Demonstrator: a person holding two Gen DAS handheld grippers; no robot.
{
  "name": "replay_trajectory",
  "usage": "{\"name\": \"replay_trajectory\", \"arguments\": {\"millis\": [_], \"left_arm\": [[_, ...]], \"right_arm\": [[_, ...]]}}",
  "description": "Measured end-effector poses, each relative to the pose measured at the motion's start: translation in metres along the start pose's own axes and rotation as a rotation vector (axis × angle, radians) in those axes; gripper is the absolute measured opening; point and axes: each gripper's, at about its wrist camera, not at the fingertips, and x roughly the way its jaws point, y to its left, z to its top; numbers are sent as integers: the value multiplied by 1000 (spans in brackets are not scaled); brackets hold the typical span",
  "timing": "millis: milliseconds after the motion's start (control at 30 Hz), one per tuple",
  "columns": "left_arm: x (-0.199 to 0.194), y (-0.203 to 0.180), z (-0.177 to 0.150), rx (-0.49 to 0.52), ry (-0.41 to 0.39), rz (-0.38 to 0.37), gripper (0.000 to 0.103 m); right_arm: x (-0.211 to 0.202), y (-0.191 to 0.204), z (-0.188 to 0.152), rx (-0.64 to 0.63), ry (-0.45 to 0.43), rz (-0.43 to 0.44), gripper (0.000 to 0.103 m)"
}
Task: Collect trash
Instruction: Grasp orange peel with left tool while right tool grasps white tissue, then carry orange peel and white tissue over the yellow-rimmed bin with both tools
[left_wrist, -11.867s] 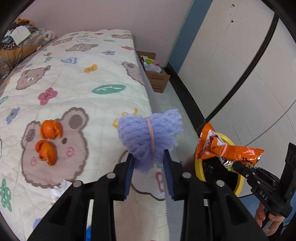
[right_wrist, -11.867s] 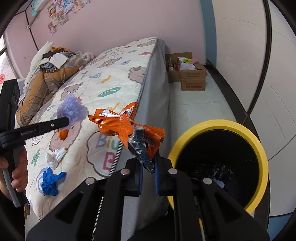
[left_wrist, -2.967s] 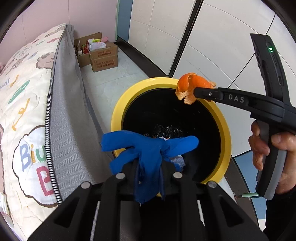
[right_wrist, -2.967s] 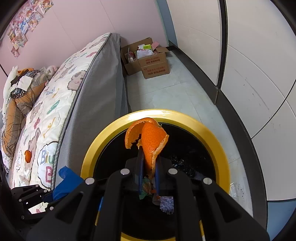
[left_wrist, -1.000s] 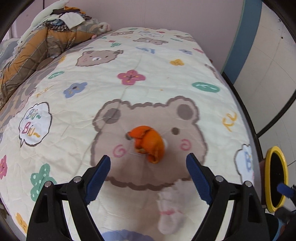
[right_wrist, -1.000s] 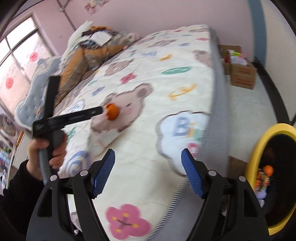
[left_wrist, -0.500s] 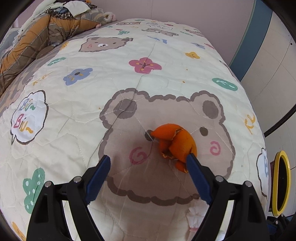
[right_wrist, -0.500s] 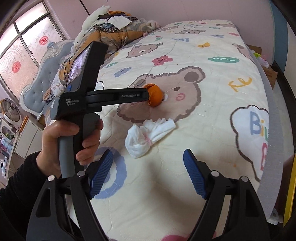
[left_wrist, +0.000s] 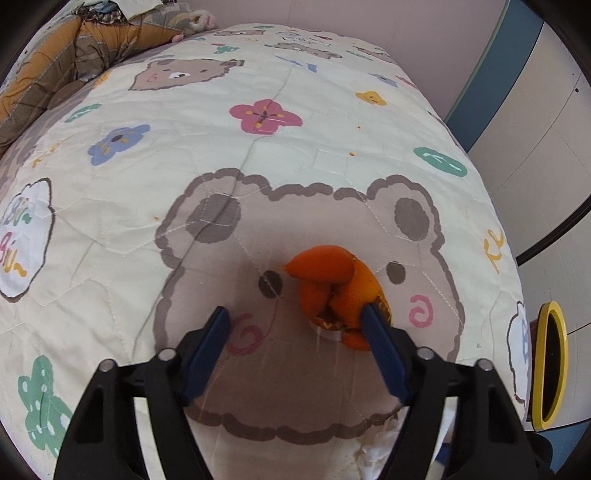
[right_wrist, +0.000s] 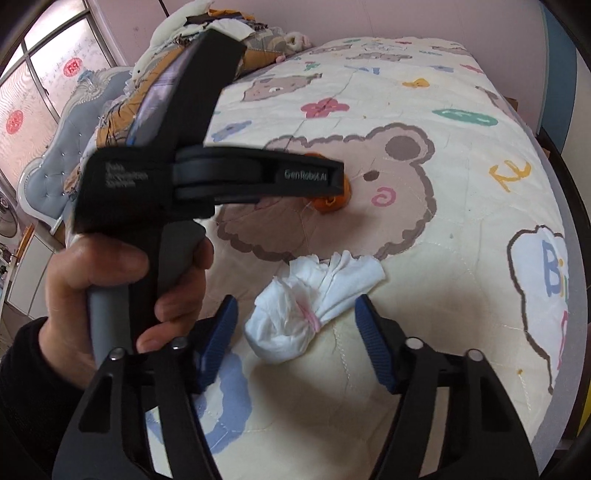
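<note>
Orange curled citrus peel, 1, and 1 white tied tissue wad lie on my bear-print quilt. My left gripper has been closing, its right pad touching the peel, left pad clear. My right gripper has been closing around the wad, not yet touching.

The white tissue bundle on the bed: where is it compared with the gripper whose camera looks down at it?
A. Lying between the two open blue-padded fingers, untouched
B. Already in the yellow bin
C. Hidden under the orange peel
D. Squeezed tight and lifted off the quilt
A. The white tissue bundle lies on the quilt between the right gripper's spread fingers, with a gap either side.
</note>
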Motion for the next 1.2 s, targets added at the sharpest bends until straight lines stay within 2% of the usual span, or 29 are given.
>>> {"name": "replay_trajectory", "arguments": {"millis": [67,133,333,500,767,1200], "left_arm": [[1,-3,1,12,6,-22,48],[1,-6,1,29,10,-39,29],[-1,-9,-1,32,-17,-34,18],[-10,-9,-2,26,-30,-39,15],[-20,-12,-4,19,-33,-41,15],[-49,-34,-18,58,-52,-60,15]], "right_arm": [[8,-4,0,8,18,-9,47],[12,-9,0,28,36,11,42],[10,-15,3,26,36,36,30],[1,-16,4,20,24,52,26],[-18,-22,5,32,5,64,26],[-61,-51,-8,64,-22,29,26]]}}
